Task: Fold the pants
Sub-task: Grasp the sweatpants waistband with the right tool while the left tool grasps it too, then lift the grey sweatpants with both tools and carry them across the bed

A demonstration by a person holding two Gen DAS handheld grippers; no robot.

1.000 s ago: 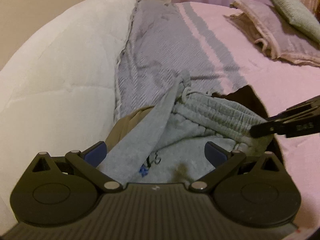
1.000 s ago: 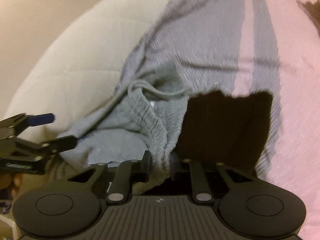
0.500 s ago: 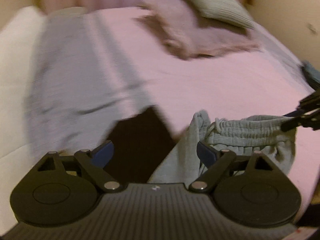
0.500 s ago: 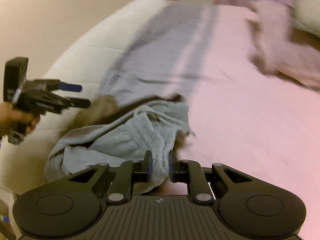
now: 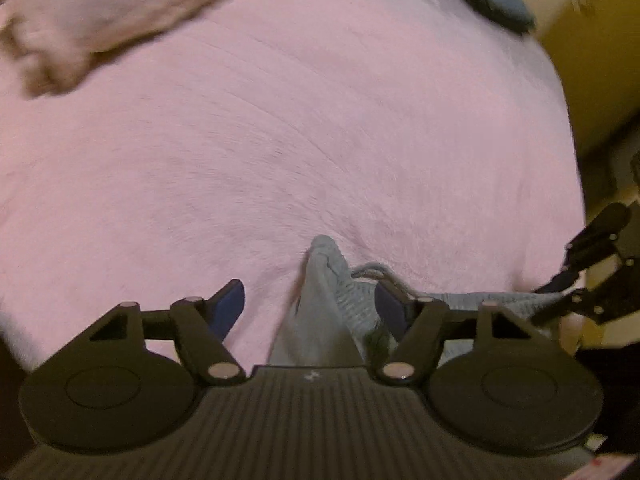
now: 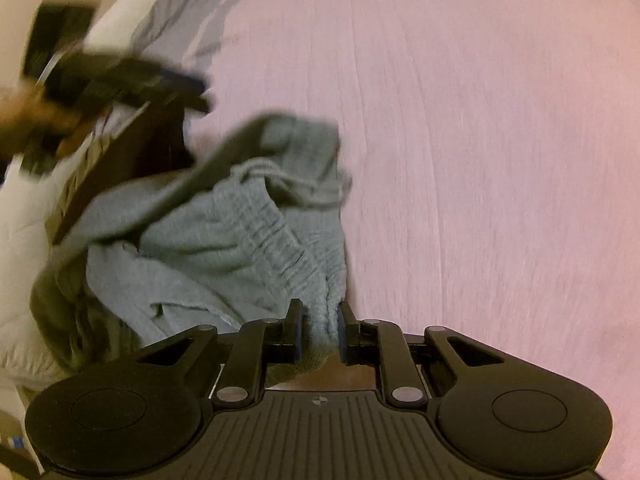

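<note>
The grey sweatpants (image 6: 240, 224) lie bunched on the pink bed sheet (image 6: 480, 160), with the elastic waistband and drawstring facing up. My right gripper (image 6: 320, 322) is shut on the waistband edge. In the left wrist view a fold of the pants (image 5: 326, 276) rises between the wide-apart blue pads of my left gripper (image 5: 308, 294), which is open and grips nothing. The right gripper (image 5: 576, 276) shows at that view's right edge, on the stretched waistband. The left gripper (image 6: 188, 92) appears blurred above the pants' far left side.
A dark brown garment (image 6: 152, 144) lies under the pants at the left. A white duvet (image 6: 120, 20) and a grey striped blanket (image 6: 192, 16) sit beyond it. A brownish pillow (image 5: 100, 20) lies at the far end. The bed edge (image 5: 568, 128) runs along the right.
Both grippers have swung right, away from the white duvet and over the pink sheet. The right gripper stayed shut on the waistband and dragged the pants along. The left stayed open.
</note>
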